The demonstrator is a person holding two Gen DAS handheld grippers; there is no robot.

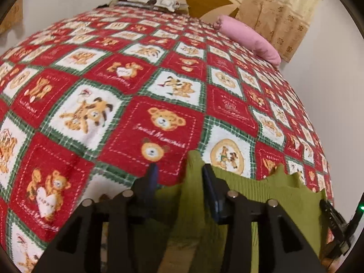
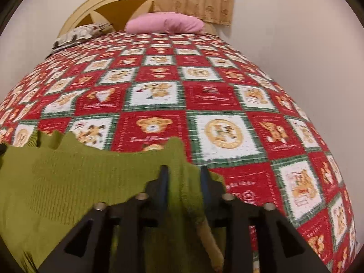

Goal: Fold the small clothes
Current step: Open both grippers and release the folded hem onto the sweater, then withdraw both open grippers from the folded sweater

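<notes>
On the teddy-bear quilt, green knit garment, both hand-held grippers spread astride its corners, perhaps touching, pink pillow beyond.

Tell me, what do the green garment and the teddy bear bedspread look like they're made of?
The green garment looks like a soft ribbed knit, maybe cotton or wool: fine parallel ribs and a matte, scalloped edge. The bedspread looks like a thick printed quilt or fleece, matte and slightly fuzzy; the blur leaves the fibre open.
</notes>
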